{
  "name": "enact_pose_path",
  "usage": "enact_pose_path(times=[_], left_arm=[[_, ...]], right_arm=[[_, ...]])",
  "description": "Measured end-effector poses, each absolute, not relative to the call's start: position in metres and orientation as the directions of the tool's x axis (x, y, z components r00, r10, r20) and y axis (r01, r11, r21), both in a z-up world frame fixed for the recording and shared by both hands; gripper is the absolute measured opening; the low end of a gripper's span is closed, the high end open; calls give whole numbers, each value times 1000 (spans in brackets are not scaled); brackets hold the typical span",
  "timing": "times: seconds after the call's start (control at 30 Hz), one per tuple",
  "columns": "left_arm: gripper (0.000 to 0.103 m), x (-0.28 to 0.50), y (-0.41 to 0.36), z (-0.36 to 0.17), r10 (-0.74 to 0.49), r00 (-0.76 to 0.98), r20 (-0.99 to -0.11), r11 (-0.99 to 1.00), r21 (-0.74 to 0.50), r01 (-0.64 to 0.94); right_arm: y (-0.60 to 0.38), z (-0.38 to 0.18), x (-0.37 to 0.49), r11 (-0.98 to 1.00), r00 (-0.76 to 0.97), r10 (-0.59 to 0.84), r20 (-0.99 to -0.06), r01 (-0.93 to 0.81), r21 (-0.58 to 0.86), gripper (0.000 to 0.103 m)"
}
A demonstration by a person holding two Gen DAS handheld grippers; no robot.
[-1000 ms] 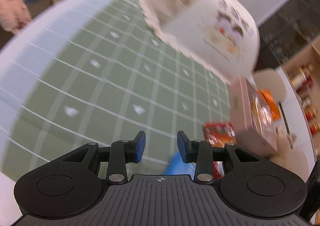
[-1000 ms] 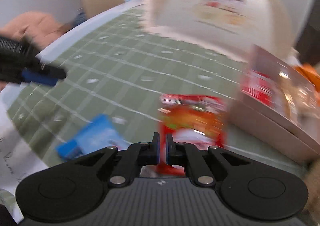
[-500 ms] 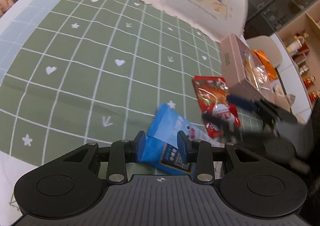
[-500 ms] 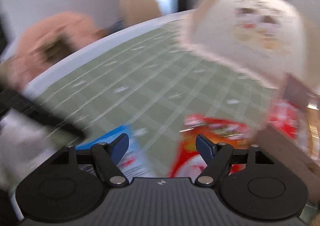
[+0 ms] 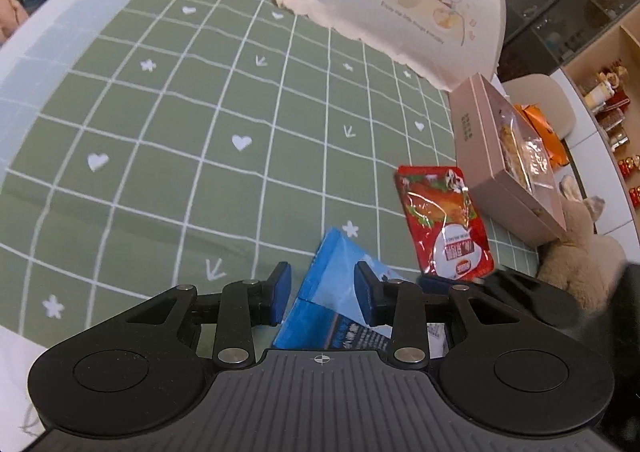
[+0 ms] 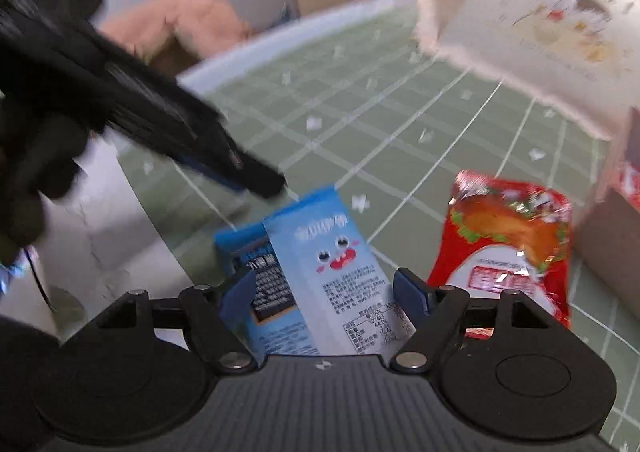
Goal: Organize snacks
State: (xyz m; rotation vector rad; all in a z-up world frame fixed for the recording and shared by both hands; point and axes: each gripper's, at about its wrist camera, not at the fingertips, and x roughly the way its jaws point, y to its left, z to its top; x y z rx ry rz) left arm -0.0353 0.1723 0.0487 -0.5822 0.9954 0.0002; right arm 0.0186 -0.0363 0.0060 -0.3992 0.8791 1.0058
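once shut, right claw [image 6: 325, 294] has just opened.

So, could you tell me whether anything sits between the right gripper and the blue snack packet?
Nothing visible does. The right gripper, jaws just opened, frames the blue snack packet lying flat on the tablecloth. The red packet lies beside it; the left gripper hovers at its far end.

Open R gripper [image 6: 325, 292] over blue packet [image 6: 320, 272]
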Motion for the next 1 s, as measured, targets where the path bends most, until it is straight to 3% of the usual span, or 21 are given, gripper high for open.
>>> enact_pose_path(times=[0.2, 0.43, 0.57, 0.7, 0.9, 1.0], left_arm=[[39, -47, 183, 42, -241, 542, -805, 837, -455, -304], [39, -36, 180, 35, -266, 529, -805, 827, -473, -304], [39, -30, 172, 39, -285, 538, -793, 830, -486, -276], [39, -26, 165, 44, -310, 552, -774, 823, -509, -251], [39, 1, 142, 44, -355, 551, -755, 842, -514, -163], [39, 20, 124, 46, -381, 548, -745, 843, -523, -124]], right_arm=[[-34, -3, 26, 472, 178, 572, -800, -870, 144, 97], [-32, -5, -11, 382, 124, 574, -810, -915, 130, 97], [-31, -8, -29, 340, 195, 520, -832, -940, -8, 95], [-39, 4, -19, 488, 227, 456, -860, -872, 28, 82], [-104, 47, -10, 689, 374, 445, -814, -724, 44, 82], [-141, 61, 10, 833, 505, 348, -790, -554, 13, 83]])
